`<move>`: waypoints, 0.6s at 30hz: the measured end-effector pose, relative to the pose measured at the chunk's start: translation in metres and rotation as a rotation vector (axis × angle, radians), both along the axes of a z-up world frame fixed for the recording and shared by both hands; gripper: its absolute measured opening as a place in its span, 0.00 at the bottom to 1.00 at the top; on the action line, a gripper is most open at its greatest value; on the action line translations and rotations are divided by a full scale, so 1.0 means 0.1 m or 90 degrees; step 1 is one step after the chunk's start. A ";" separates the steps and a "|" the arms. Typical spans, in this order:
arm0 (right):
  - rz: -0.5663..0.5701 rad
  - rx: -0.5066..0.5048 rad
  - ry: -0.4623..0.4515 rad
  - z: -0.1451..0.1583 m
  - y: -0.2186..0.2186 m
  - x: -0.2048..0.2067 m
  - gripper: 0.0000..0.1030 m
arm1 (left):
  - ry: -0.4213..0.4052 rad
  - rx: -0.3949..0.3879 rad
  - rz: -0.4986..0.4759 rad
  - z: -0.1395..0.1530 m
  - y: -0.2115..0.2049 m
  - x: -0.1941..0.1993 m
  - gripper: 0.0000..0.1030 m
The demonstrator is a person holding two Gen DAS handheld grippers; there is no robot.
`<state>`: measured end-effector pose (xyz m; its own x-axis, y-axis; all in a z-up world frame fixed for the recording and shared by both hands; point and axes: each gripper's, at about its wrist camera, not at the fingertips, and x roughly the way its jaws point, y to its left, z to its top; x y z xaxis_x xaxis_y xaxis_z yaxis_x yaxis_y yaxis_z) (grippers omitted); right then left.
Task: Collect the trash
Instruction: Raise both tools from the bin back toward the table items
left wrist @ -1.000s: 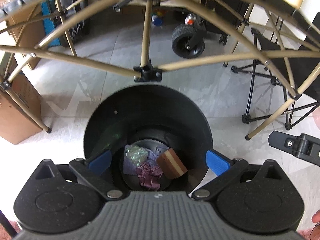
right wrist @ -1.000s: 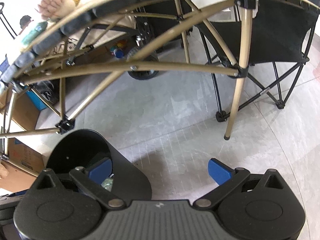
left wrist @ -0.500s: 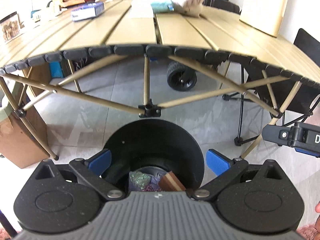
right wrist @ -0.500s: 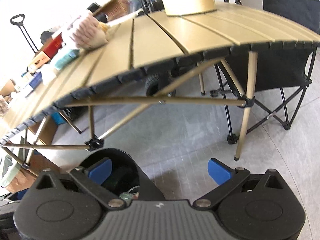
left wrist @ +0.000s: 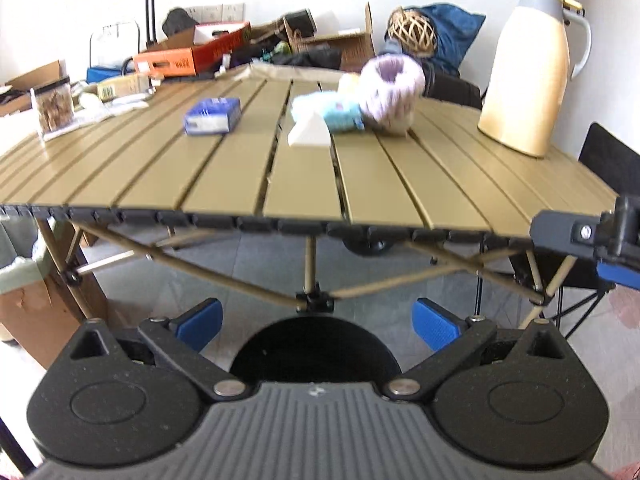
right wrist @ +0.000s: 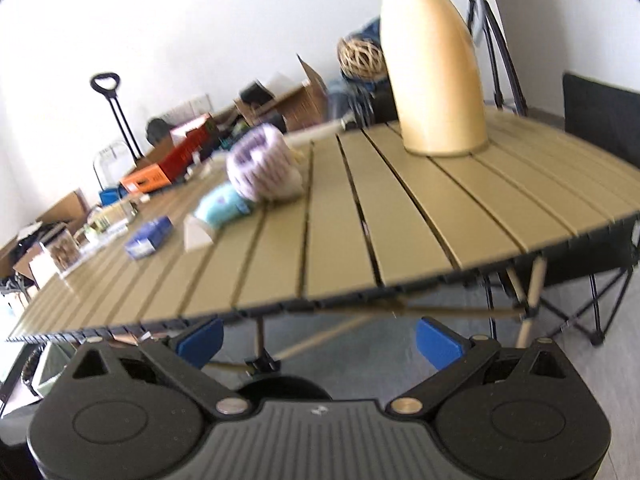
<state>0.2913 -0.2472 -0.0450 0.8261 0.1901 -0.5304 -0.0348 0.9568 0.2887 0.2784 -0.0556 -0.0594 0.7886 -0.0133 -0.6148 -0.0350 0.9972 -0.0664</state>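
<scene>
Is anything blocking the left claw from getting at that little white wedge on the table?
Nothing visible does. The left gripper is open and empty, low in front of the table edge. The slats between that edge and the white wedge are bare; the blue box lies off to its left, the purple cup behind right.

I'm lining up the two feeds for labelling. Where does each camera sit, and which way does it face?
Left wrist: on the left gripper, low before the table edge, facing across it to the box, wedge and jug; its open blue fingers show, plus the right gripper at right, bin below.
Right wrist: on the right gripper, further right, angled left across the table; open fingers show.
Shared: table, jug, box, wedge, bin.
</scene>
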 end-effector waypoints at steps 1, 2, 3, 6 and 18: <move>0.003 0.000 -0.010 0.05 0.02 0.01 1.00 | -0.007 0.002 0.003 0.04 0.02 0.01 1.00; 0.005 0.001 -0.018 0.09 0.04 0.02 1.00 | -0.013 0.003 0.007 0.07 0.03 0.02 1.00; 0.008 0.001 -0.025 0.13 0.07 0.05 1.00 | -0.019 0.004 0.011 0.10 0.05 0.03 1.00; 0.016 0.000 -0.038 0.21 0.16 0.11 1.00 | -0.034 0.007 0.025 0.20 0.13 0.07 1.00; 0.034 -0.030 -0.124 0.55 0.55 0.57 1.00 | -0.080 -0.018 0.096 0.54 0.58 0.41 1.00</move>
